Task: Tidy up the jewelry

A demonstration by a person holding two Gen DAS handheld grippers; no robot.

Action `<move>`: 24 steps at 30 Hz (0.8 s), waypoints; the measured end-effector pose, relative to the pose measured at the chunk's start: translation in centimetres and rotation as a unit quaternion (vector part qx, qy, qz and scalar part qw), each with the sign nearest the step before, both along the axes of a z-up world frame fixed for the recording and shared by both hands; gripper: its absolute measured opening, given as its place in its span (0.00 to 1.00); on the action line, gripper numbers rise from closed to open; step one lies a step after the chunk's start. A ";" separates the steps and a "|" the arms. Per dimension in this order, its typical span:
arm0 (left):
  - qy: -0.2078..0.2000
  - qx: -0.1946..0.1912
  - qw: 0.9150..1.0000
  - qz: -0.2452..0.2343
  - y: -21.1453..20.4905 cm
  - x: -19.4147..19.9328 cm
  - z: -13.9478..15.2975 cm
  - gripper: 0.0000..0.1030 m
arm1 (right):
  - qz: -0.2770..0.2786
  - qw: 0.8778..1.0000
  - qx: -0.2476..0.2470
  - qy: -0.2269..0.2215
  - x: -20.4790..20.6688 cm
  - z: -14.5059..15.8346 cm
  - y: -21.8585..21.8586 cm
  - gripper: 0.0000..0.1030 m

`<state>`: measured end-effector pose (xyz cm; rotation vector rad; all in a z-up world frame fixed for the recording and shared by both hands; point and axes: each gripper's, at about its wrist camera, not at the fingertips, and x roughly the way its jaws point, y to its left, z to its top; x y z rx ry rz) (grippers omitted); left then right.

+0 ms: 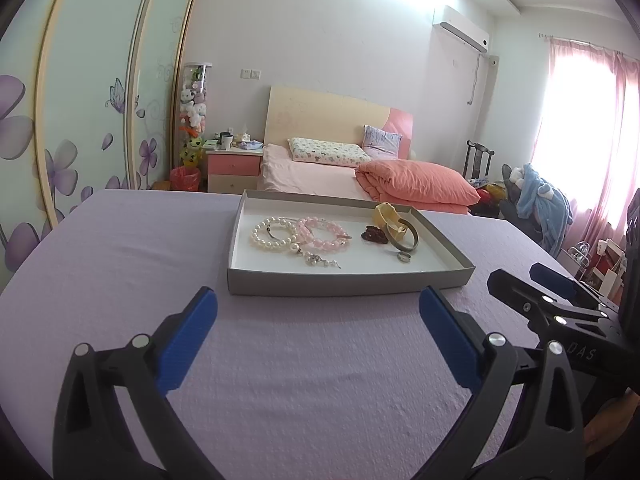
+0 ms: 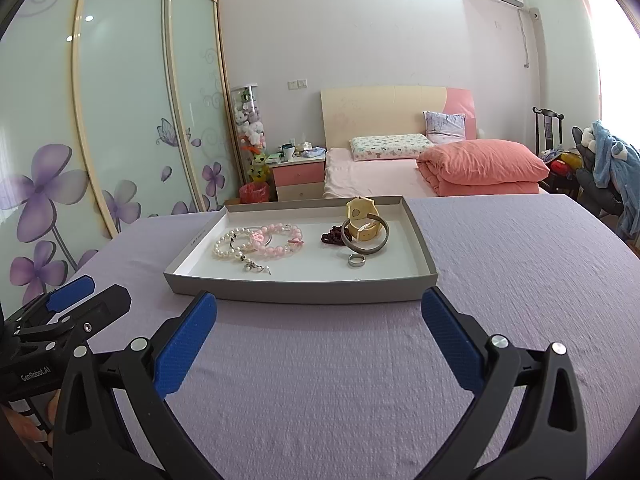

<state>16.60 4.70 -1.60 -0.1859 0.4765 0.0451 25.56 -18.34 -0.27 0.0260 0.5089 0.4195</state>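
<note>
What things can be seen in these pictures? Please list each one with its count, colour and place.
tray: 1, grey outside and white inside, on the lilac table cover
pearl bracelet: 1, white, tray left part
bead bracelet: 1, pink, beside the pearls
dark beads: 1 cluster, dark red, tray centre-right
bangle: 1, metal grey, tray right part
yellow band: 1, inside the bangle
ring: 1, silver, in front of the bangle
bed: 1, pink, behind
left claw: 1, blue pads, open, empty
right claw: 1, same, open, empty
</note>
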 end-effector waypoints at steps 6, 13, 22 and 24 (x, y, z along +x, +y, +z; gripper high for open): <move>0.001 0.002 1.000 0.001 0.0 0.0 -0.1 0.98 | 0.001 1.000 0.000 0.000 0.0 0.0 0.0 0.99; 0.003 0.002 1.000 0.001 0.0 0.2 -0.2 0.98 | 0.000 1.000 -0.001 0.000 0.0 0.0 0.0 0.99; 0.004 0.002 1.000 0.000 0.0 0.2 -0.3 0.98 | -0.001 1.000 0.000 0.001 0.0 0.0 0.0 0.99; 0.005 0.002 1.000 0.001 0.0 0.2 -0.4 0.98 | 0.000 1.000 0.000 0.002 0.1 -0.2 0.0 0.99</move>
